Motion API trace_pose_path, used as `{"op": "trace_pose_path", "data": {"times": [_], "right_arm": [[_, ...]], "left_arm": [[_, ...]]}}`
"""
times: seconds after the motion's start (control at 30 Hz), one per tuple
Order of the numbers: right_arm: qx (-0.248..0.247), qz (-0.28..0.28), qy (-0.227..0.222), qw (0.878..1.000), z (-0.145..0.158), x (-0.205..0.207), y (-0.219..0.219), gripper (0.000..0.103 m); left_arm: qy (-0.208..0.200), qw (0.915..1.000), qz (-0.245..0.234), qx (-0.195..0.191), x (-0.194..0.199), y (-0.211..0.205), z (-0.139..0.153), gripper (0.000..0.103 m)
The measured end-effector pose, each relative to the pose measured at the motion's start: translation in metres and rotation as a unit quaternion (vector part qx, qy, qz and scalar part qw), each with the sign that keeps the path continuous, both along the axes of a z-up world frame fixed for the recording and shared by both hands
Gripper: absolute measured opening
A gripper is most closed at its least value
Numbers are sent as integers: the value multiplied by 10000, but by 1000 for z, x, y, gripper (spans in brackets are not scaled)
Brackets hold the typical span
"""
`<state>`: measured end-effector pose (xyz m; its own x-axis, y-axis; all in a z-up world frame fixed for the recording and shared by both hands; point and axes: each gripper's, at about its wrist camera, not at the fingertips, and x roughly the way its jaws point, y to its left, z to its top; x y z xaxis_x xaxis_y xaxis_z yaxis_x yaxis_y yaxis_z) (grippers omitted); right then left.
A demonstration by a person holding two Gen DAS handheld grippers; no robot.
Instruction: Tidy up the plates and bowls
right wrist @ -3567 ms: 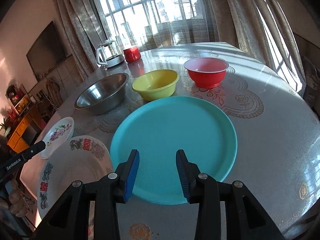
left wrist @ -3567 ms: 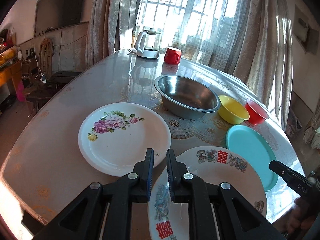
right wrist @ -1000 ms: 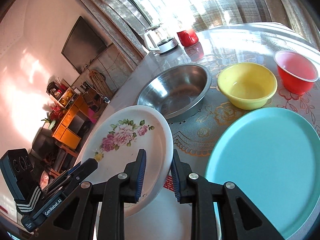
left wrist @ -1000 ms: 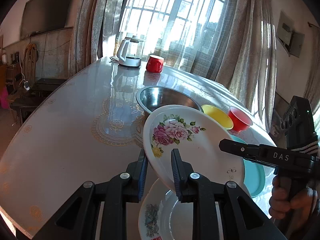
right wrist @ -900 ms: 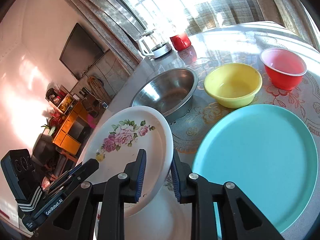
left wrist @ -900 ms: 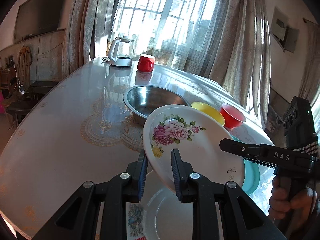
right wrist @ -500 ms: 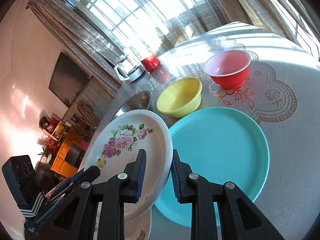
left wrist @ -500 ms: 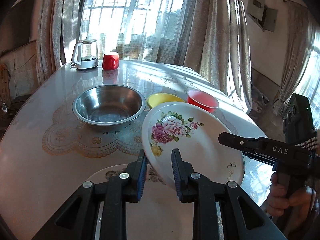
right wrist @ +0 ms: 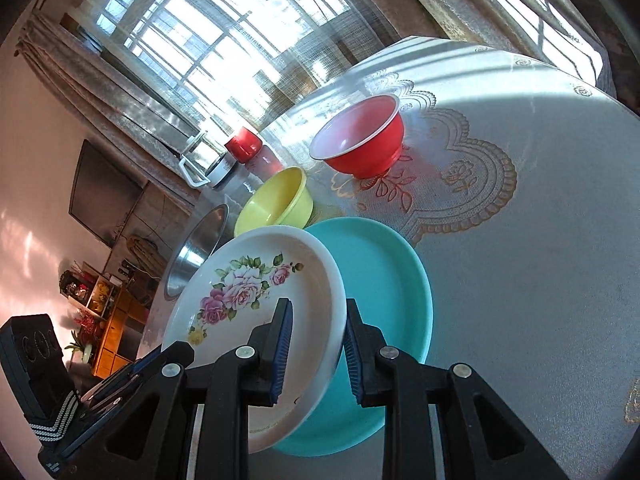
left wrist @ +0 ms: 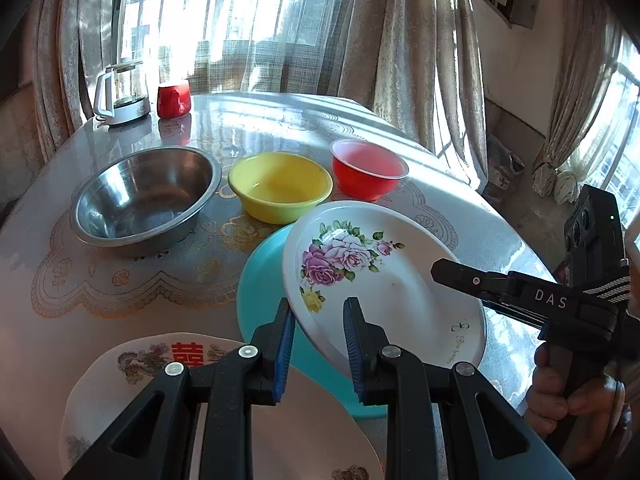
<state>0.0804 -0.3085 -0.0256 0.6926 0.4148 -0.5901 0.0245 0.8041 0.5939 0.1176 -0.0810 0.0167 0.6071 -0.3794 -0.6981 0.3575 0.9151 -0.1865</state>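
Sunlit curtained window behind a round lace-patterned surface (left wrist: pixel 120 300). Right tongs (right wrist: pixel 316 344), body lettered "DAS", and left tongs (left wrist: pixel 318 344) each clench opposite rims of the rose plate (left wrist: pixel 384 276), held tilted above the teal plate (left wrist: pixel 264 280). Red double-happiness character on the dragon plate (left wrist: pixel 132 364). Since a second ago: rose plate shifted from over the dragon plate to over the teal plate.

I'm looking into a home, probably a living-dining room. Sun is streaming through a barred window (left wrist: pixel 224 20) hung with patterned curtains (left wrist: pixel 400 40). A round table (left wrist: pixel 460 208) under a lace-print cover is carrying a glass kettle (left wrist: pixel 120 92) and a red mug (left wrist: pixel 173 98). A wall television (right wrist: pixel 102 196) and an orange shelf unit (right wrist: pixel 108 320) of blurred ornaments are showing behind.
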Motion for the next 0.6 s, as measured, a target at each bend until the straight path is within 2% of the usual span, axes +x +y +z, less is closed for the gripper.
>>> {"op": "trace_pose_path", "data": {"times": [0.27, 0.6], "right_arm": [[-202, -121, 156, 9996, -13, 4, -6, 26], [-341, -127, 285, 9989, -29, 10, -2, 25]], "left_arm": [[262, 9993, -26, 260, 13, -13, -16, 25], [505, 9973, 168, 498, 25, -13, -27, 25]]}}
